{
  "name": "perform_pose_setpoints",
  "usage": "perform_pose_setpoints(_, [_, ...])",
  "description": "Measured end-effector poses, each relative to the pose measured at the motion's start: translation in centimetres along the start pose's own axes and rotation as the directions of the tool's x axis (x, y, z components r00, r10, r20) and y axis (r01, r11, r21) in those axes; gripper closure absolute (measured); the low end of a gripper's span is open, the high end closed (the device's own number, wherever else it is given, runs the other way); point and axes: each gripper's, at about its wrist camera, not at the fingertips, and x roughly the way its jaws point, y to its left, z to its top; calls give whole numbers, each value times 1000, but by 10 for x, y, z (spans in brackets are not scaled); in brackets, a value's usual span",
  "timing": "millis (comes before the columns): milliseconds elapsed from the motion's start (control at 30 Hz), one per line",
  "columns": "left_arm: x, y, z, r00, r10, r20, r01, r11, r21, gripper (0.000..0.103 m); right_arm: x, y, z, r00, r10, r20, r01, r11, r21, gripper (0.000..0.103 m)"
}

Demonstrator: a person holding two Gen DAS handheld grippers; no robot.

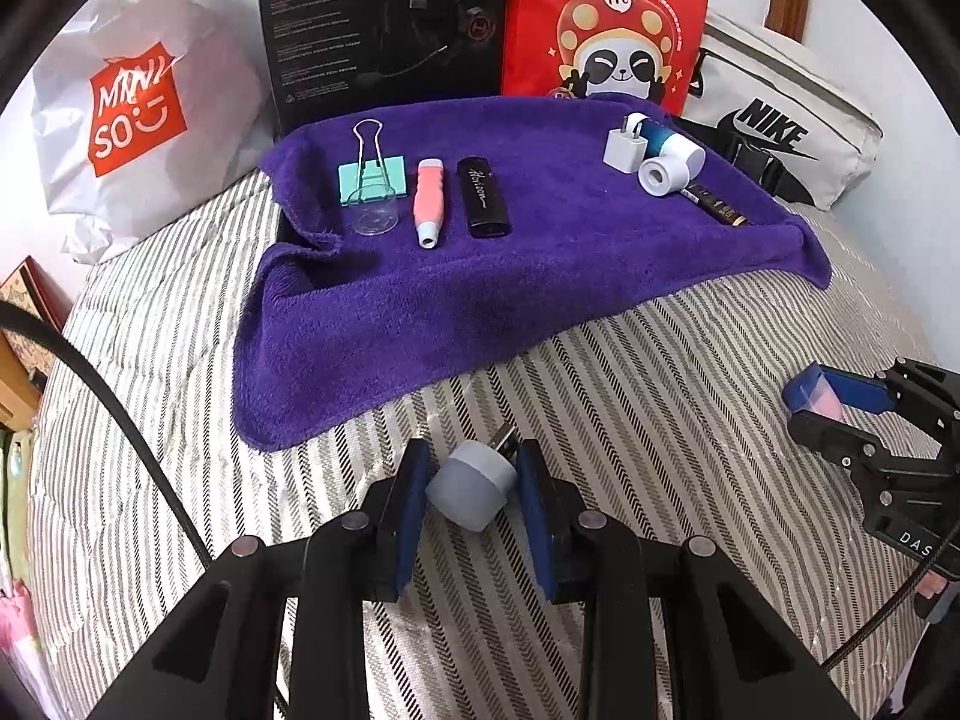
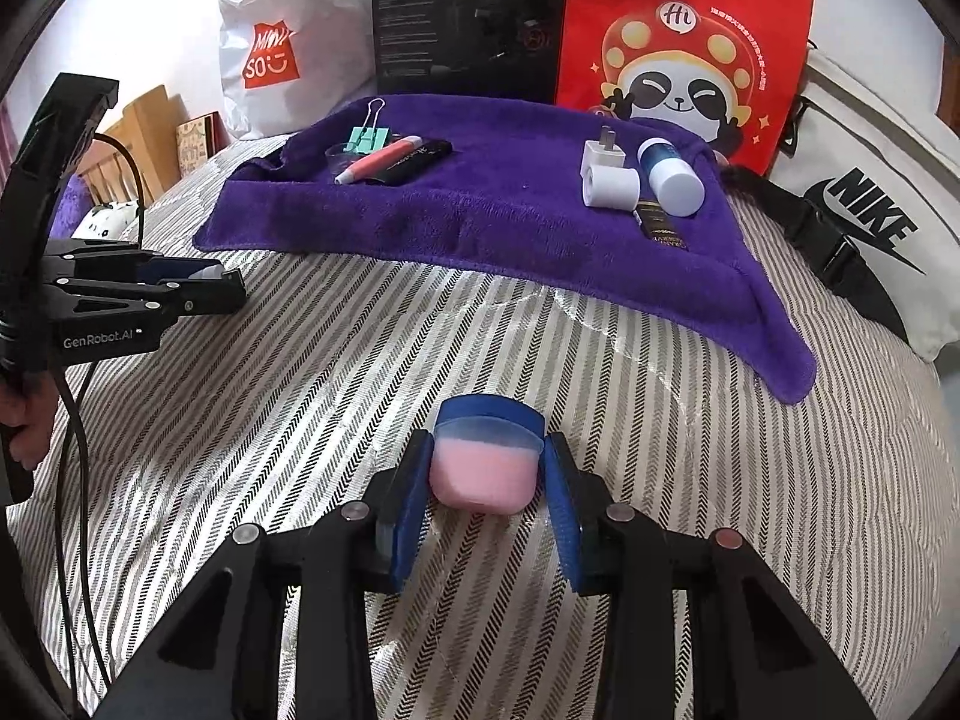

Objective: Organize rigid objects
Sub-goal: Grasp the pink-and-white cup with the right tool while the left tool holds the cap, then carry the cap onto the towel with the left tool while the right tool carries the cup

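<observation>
Grey plug [image 1: 471, 486] sits clenched in my left gripper [image 1: 469, 501], just above the striped bed [image 1: 630, 420]. Pink jar [image 2: 483, 468] with its blue lid is grasped in my right gripper [image 2: 486, 495], low over the same bed. Beyond lies the purple towel [image 1: 540, 264]: binder clip [image 1: 372, 177], pink pen [image 1: 427, 201] and black lighter [image 1: 485, 197] on one side, white charger [image 1: 624, 147] and white tube [image 1: 663, 171] on the other.
</observation>
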Motion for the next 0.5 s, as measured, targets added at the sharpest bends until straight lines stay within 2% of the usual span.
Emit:
perform_pose_setpoints(100, [0,4,1,1000,-23,0,23,1000,-15,75,0,0,0,1000,2,-3,-2,1000,-9,67])
perform_pose_setpoints(233, [-6,14,-2,995,-98,15,98,993,-64,75,-4,0,1,1000,11,-27,-12,999,-34,67])
perform_pose_setpoints(500, [-22,12,9,995,-88,39,90,995,-51,75,-23,-5,16,998,54,12,-53,997,-61,67])
